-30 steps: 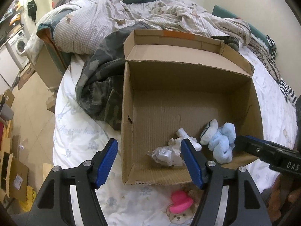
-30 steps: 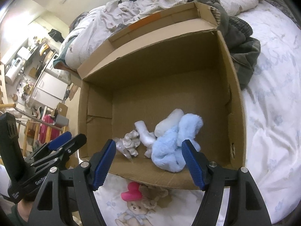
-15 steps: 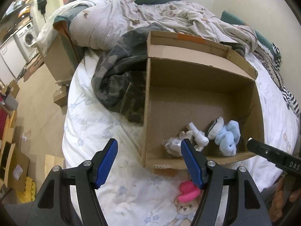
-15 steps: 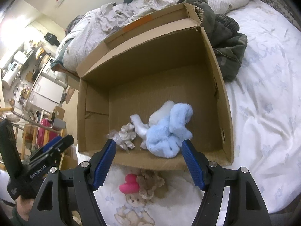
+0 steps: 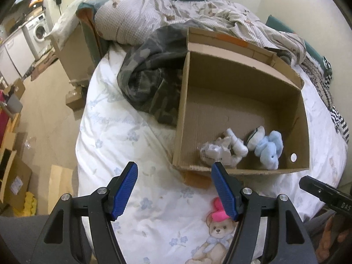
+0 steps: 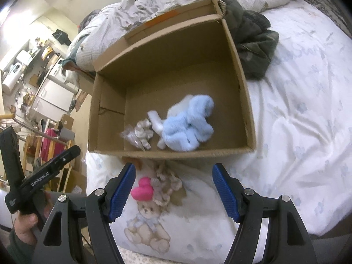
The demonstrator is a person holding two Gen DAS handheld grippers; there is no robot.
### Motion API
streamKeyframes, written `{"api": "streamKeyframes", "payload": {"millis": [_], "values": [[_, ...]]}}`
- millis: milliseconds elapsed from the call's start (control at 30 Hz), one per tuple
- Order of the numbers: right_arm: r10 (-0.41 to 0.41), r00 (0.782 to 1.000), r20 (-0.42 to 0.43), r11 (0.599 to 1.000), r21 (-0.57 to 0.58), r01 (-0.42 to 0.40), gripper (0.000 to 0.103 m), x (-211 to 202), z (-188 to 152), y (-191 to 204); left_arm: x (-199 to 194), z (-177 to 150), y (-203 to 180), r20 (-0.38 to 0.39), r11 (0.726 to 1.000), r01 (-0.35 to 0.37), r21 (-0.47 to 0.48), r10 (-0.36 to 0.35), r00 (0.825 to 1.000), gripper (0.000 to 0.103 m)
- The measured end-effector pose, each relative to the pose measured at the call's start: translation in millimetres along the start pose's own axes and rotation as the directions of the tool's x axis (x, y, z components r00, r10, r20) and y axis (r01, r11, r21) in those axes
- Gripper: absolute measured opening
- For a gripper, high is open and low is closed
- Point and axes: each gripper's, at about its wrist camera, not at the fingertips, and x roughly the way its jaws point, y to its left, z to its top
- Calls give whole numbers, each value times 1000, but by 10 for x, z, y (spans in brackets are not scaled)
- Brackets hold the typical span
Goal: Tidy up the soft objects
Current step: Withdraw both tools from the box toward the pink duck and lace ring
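An open cardboard box (image 5: 182, 101) (image 6: 244, 81) stands on the bed. Inside it lie a light blue plush toy (image 5: 269, 146) (image 6: 189, 125), a white soft piece (image 5: 236, 145) (image 6: 155, 118) and a crumpled clear bag with pale stuff (image 5: 214, 153) (image 6: 140, 133). A pink soft item (image 5: 217, 209) (image 6: 143, 190) lies on the sheet in front of the box, beside a beige knotted piece (image 6: 166, 184). My left gripper (image 5: 175, 190) is open and empty over the sheet, left of the pink item. My right gripper (image 6: 173, 192) is open and empty, above the sheet near the pink item.
A camouflage garment (image 5: 151, 81) (image 6: 253, 44) lies against the box's far side. Crumpled bedding (image 5: 176, 8) is piled behind. The bed's edge drops to a floor with cardboard and clutter (image 5: 19, 154). The sheet shows a printed teddy bear (image 6: 149, 226).
Both grippers have pulled back from the box and risen; the box now sits farther away and the pink item shows between the fingers. Both stay open.
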Motion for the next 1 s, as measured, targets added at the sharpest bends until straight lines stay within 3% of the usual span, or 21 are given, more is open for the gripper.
{"api": "streamKeyframes", "payload": {"millis": [200,400,767,833,900,1000], "values": [[42,999,-32,996,75,-39,76,60,-59,-71,142,-46,88,-59,999,-3,-53,0,998,67],[37,989,-141,996,85,-25,76,368,-118,-31,144,-43,146,-68,998,-2,-58,-2,998,67],[-67,952,-298,997,24,78,76,1122,-99,165,161,-121,273,-92,999,-9,-48,4,996,67],[-81,947,-310,996,9,88,69,1203,-107,176,163,-130,298,-93,999,-9,-52,4,996,67],[-84,944,-320,996,-8,86,49,1251,-120,199,176,-134,309,-100,998,-4,-60,-2,995,67],[-108,943,-314,994,-39,101,32,1249,-139,227,194,-142,277,-107,999,0,-53,-6,994,67]]}}
